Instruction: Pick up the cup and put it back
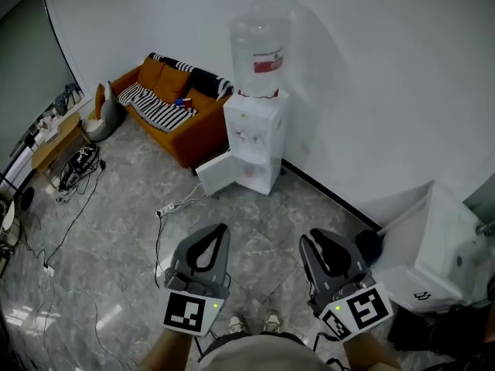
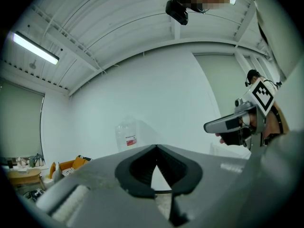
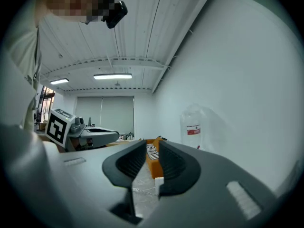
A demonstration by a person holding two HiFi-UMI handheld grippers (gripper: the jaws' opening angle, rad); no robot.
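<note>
both hand-held grippers (image 1: 224, 229) (image 1: 305, 242) closed, empty

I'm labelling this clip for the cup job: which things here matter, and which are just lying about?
Job: what looks like a small red cup on the orange sofa; left gripper; right gripper.
Lying about: white water dispenser; black-and-white striped blanket; floor cables; white power strip.

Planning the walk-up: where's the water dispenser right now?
Head view, top centre: the water dispenser stands on the floor against the white wall, right next to the right end of the orange sofa.
</note>
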